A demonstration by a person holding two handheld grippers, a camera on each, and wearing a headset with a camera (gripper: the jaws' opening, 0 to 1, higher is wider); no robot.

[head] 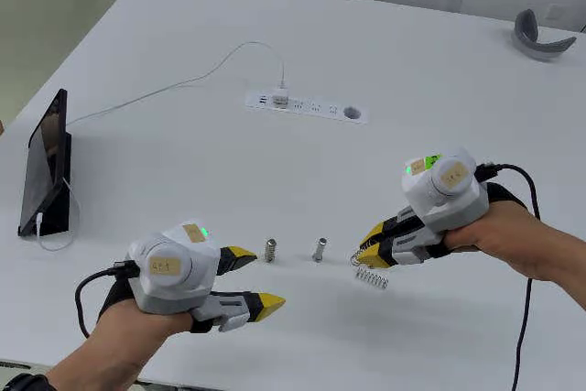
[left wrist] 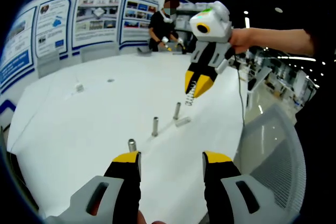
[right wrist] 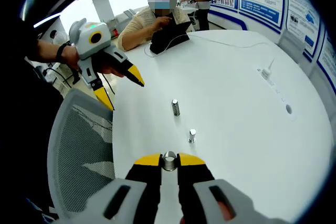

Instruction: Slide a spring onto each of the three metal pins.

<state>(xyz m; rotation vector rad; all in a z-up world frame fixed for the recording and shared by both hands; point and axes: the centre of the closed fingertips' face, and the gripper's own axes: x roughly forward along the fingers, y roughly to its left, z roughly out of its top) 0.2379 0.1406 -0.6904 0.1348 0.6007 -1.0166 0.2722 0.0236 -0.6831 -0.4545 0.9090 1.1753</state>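
Two metal pins stand in the middle of the white table: the left pin (head: pixel 270 250) wears a spring, the middle pin (head: pixel 319 249) is bare. A third pin (left wrist: pixel 177 110) stands just below the spring (left wrist: pixel 191 94) held by my right gripper (head: pixel 364 254), which is shut on it. That held spring (right wrist: pixel 169 161) faces end-on between the yellow jaws, in line with the bare pin (right wrist: pixel 192 135) and the sprung pin (right wrist: pixel 176 107). A loose spring (head: pixel 371 277) lies flat beside the right gripper. My left gripper (head: pixel 256 277) is open and empty, just left of the pins.
A white power strip (head: pixel 305 105) with a plugged cable lies at the table's middle back. A tablet (head: pixel 46 164) stands at the left edge. A grey curved object (head: pixel 540 38) rests at the far right. A mesh chair back (right wrist: pixel 84 145) is near the table edge.
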